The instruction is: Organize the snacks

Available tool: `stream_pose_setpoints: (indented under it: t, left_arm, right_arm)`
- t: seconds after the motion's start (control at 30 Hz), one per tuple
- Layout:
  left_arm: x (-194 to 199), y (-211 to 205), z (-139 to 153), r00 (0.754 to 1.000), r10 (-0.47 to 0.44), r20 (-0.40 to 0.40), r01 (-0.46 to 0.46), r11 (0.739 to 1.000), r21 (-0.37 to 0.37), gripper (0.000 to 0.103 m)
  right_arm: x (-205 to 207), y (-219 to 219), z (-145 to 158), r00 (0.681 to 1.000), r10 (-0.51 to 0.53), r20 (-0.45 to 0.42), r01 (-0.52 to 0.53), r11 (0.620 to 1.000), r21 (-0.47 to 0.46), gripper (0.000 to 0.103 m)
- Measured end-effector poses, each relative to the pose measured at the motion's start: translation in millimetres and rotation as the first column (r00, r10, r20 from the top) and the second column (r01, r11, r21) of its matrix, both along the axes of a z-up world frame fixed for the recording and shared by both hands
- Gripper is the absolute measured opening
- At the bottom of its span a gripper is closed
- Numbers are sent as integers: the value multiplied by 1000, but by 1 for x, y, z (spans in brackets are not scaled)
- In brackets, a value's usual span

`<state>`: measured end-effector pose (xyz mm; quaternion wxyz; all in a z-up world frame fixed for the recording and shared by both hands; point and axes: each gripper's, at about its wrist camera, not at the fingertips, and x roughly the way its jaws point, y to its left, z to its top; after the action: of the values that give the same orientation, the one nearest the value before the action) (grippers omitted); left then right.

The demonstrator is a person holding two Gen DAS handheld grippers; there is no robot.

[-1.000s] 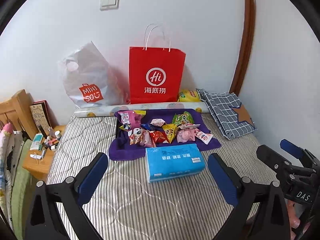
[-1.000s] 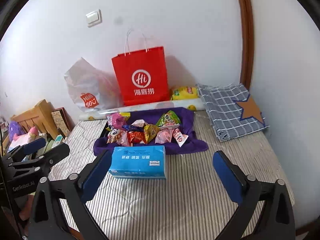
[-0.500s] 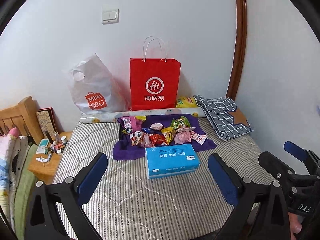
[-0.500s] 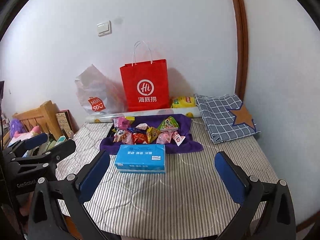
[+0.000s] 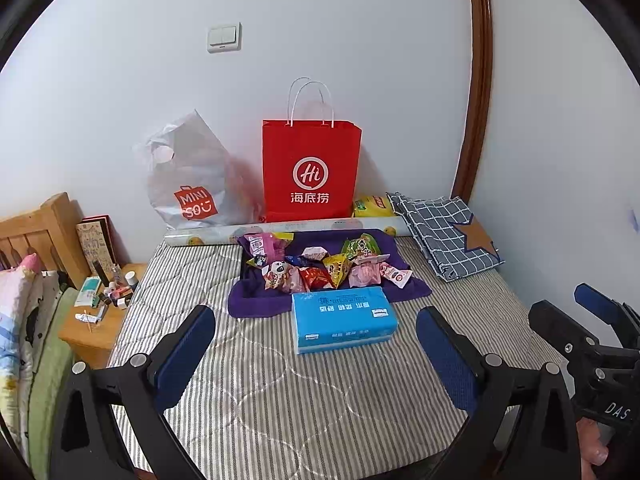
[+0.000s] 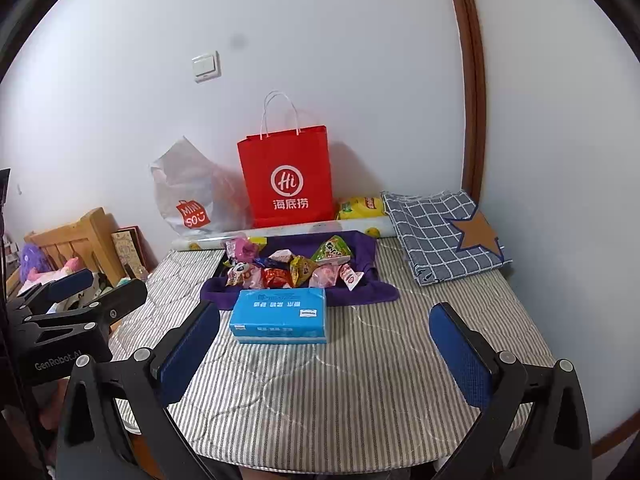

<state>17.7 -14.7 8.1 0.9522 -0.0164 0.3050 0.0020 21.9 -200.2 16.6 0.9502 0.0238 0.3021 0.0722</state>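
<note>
1. The small colourful foil-wrapped snack packets [image 5: 320, 266] lie in a loose heap on a purple cloth-lined tray [image 5: 256, 300], at twelve o'clock from both tools, just behind a blue plastic-wrapped tissue pack [image 5: 344, 318].
2. The left gripper [image 5: 316, 354] and right gripper [image 6: 324, 350] both stand spread wide, holding nothing, well short of the heap.
3. The heap looks unsorted; this could equally be a gathered pile, so progress stays unsettled.

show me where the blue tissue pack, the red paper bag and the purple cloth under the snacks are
blue tissue pack [image 5: 342, 312]: left wrist view, on its top face.
red paper bag [image 5: 311, 168]: left wrist view, on its front panel.
purple cloth [image 6: 362, 294]: right wrist view, on its bare front right part.
</note>
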Motion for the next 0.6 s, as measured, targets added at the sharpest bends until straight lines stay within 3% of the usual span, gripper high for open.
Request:
stream_pose_setpoints:
  t: [0.6]
  left_arm:
    - [1, 2, 0, 1000, 4, -5, -4, 1000, -3, 101]
  right_arm:
    - [-2, 0, 3, 1000, -5, 3, 5, 1000, 1, 103]
